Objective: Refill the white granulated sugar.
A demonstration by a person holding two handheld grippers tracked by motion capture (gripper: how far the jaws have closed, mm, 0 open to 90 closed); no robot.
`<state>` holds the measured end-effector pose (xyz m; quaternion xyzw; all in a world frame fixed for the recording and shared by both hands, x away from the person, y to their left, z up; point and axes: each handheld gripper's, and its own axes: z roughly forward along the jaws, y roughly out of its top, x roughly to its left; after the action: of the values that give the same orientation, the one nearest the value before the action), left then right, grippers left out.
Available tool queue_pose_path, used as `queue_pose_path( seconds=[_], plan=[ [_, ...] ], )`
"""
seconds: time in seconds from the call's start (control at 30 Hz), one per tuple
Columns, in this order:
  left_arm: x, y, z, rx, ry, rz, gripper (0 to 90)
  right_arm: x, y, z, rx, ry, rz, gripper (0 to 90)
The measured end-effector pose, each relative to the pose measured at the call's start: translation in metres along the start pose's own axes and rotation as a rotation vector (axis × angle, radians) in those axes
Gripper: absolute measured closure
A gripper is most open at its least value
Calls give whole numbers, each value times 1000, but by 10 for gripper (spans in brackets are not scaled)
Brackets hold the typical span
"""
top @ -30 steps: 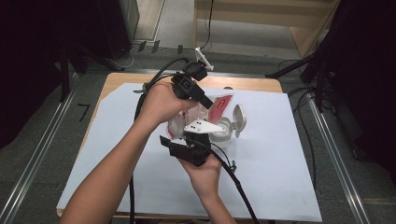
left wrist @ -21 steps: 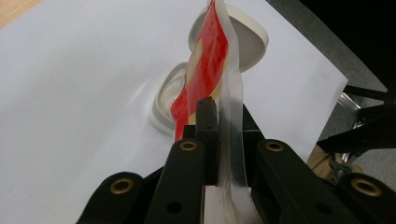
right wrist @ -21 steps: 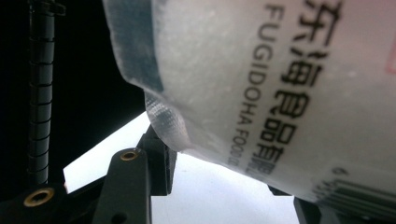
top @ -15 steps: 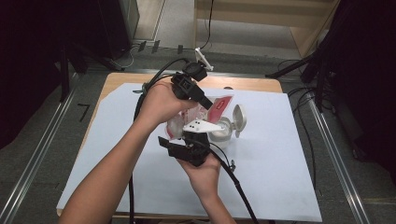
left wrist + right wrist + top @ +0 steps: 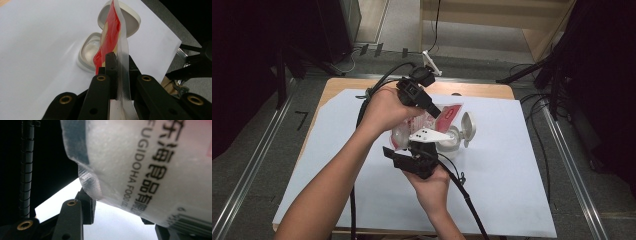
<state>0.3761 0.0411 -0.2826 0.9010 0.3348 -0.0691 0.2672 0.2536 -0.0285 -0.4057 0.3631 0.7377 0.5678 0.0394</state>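
Above the white sheet (image 5: 522, 165), two grippers work one pouch (image 5: 447, 116).
The left gripper (image 5: 117, 75) pinches the pouch's edge over an open white container (image 5: 87, 53); the right gripper (image 5: 117, 217) jaws, just closing, straddle its bottom, grip unclear.

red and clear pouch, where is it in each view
High view: the pouch is mid-table, between both hands.
Left gripper view: centre, edge-on, clamped in the left tool.
Right gripper view: upper right, printed side close.
Shared landmark: the white paper sheet under it.
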Motion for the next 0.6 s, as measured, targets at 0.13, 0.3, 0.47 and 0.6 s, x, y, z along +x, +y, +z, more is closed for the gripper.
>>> queue_pose_path(
  seconds=[0.13,0.3,0.47,0.6],
  plan=[
    [0,0,1,1,-8,-7,865,2,0,-2,3,-1,0,568],
    [-1,0,0,9,-9,-3,867,4,-2,-4,-11,-6,-15,570],
    [-1,2,0,6,-13,-4,868,5,-2,-6,-12,-12,-17,572],
    [-1,2,1,0,-19,-8,868,6,-2,-8,-17,-18,-22,572]
  ],
)
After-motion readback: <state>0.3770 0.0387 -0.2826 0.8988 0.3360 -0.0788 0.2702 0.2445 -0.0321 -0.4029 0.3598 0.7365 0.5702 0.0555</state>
